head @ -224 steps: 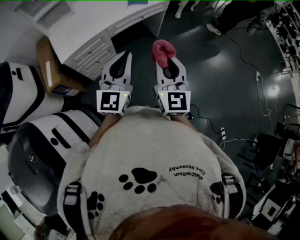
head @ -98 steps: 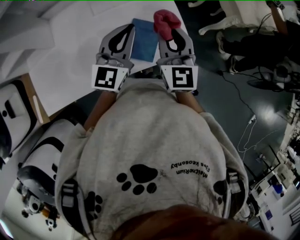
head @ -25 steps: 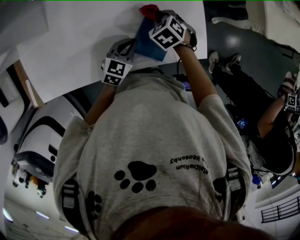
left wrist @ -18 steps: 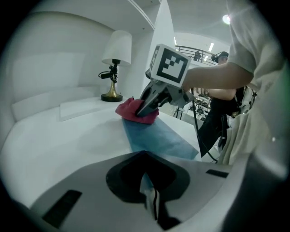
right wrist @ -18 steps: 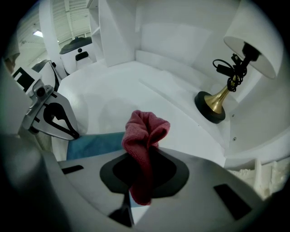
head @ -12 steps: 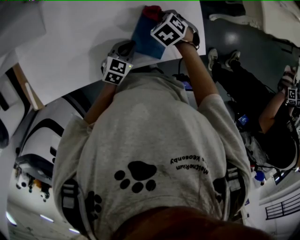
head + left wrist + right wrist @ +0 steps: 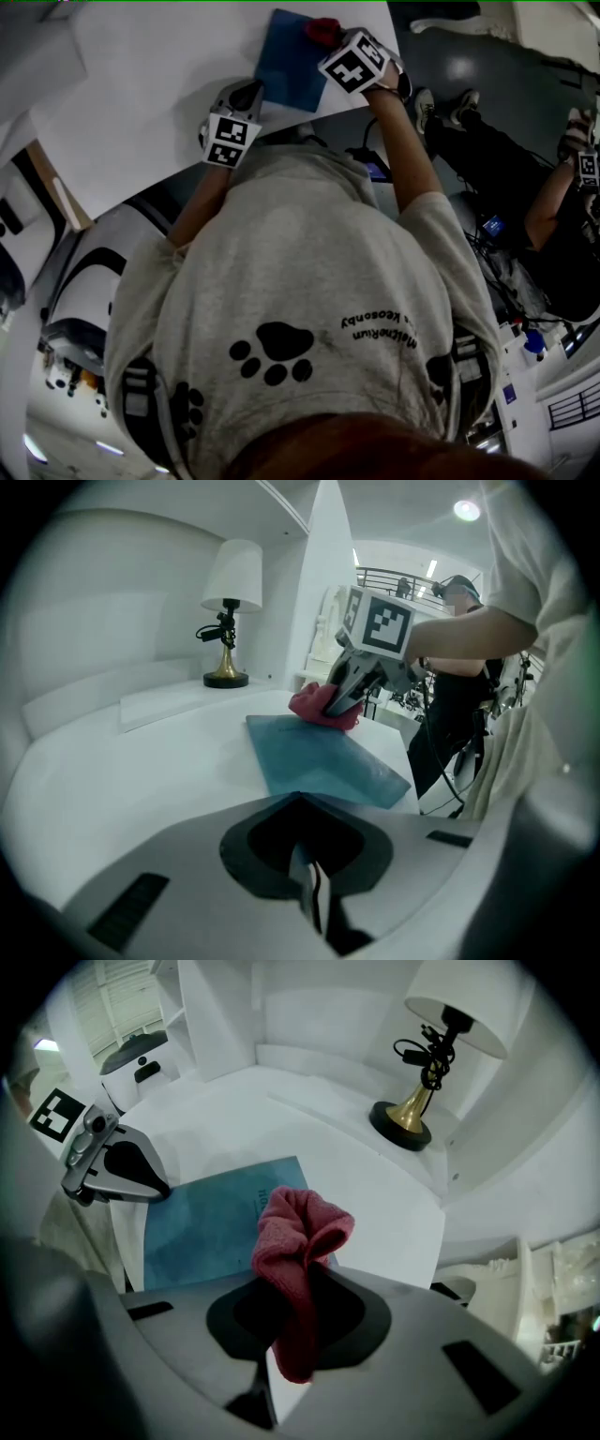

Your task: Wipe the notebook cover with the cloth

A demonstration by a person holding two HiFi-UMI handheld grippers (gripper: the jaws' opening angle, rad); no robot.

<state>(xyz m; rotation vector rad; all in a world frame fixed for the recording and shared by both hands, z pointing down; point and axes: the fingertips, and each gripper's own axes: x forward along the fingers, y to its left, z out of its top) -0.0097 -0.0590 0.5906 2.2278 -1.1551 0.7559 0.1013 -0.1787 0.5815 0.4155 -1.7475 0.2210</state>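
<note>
While left fingers (image 7: 302, 883) stay shut, right fingers (image 7: 345, 686) have slid gripped cloth (image 7: 298, 1241) across notebook (image 7: 286, 56).

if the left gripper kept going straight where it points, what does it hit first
Probably the blue notebook, whose near corner lies just ahead of the left gripper's shut tips; whether they skim over it is unclear. Beyond sits the pink cloth.

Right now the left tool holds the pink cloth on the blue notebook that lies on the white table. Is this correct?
Not quite. The right tool holds the pink cloth, as the right gripper view shows. The rest stands: the cloth is on the blue notebook, which lies on the white table. The left tool is shut at the notebook's near corner.
</note>
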